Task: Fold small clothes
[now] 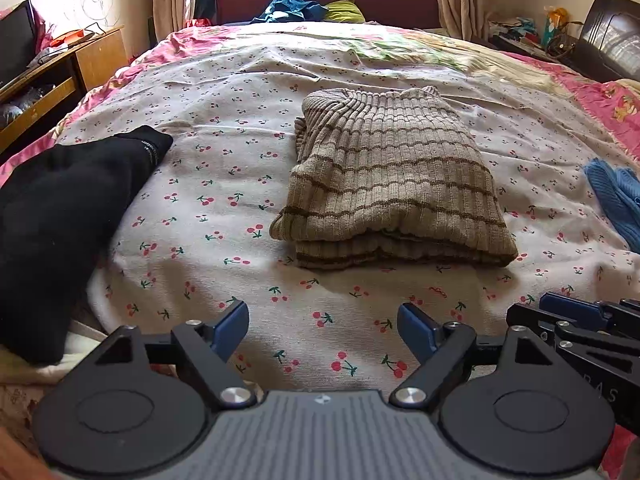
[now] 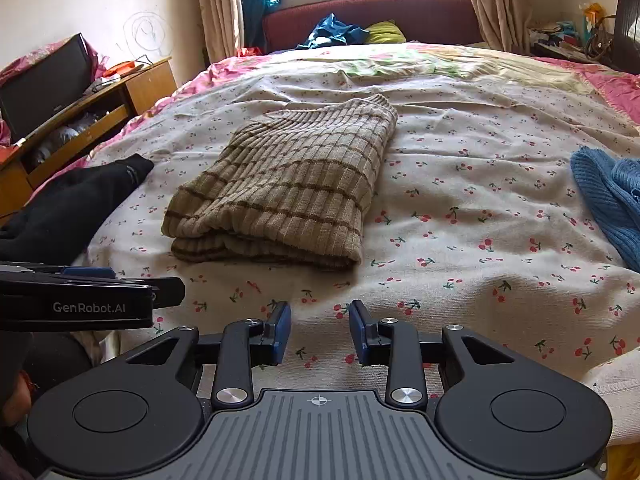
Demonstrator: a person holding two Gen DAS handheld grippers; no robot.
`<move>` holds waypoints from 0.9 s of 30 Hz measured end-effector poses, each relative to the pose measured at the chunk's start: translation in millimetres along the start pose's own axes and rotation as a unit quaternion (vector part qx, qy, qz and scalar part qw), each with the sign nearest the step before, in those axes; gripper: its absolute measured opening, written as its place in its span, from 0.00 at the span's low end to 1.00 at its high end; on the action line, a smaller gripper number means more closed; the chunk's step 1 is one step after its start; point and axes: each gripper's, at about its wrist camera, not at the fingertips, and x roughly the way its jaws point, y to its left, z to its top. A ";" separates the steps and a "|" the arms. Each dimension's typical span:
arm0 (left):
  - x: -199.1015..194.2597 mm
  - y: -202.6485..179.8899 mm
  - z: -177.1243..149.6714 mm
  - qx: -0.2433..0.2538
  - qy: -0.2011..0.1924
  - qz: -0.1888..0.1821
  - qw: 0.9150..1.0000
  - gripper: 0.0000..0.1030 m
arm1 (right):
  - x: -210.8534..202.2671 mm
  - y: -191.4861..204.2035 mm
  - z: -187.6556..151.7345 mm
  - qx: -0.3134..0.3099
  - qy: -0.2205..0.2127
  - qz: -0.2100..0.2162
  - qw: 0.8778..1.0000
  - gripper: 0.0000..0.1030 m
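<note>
Two grippers hang over the near edge of the bed, both empty. The left gripper point(image 1: 322, 330) has its jaws spread wide, with only the cherry-print sheet point(image 1: 224, 184) showing between the blue pads. The right gripper point(image 2: 320, 330) has a narrower gap, its pads apart and touching nothing; it sits just to the right of the left one. Beyond them, near the middle of the bed, lies the folded striped sweater point(image 1: 394, 178), tan with brown bands, its folded edge facing the grippers. A black garment point(image 1: 60, 216) is heaped at the left edge of the bed. A blue knit point(image 2: 608, 204) lies at the right edge. A dark red headboard point(image 2: 372, 16) closes the far end.
</note>
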 end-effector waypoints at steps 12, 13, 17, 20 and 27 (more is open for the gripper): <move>4.8 -8.3 -2.8 0.015 0.014 0.011 1.000 1.00 | 4.0 -3.0 -4.3 -0.006 0.004 -0.002 1.000 0.32; 5.5 -9.0 -2.7 0.016 0.017 0.014 1.000 1.00 | 3.8 -3.4 -4.3 -0.005 0.004 0.000 1.000 0.32; 7.8 -11.0 -3.1 0.021 0.025 0.023 0.999 1.00 | 3.2 -4.6 -4.4 -0.001 0.004 0.002 1.000 0.32; 9.7 -10.5 -3.7 0.020 0.031 0.019 0.999 1.00 | 3.9 -5.1 -4.6 0.000 0.006 0.002 1.000 0.32; 12.9 -9.8 -4.1 0.016 0.039 0.015 0.999 1.00 | 4.3 -6.0 -4.4 0.001 0.007 0.003 1.000 0.33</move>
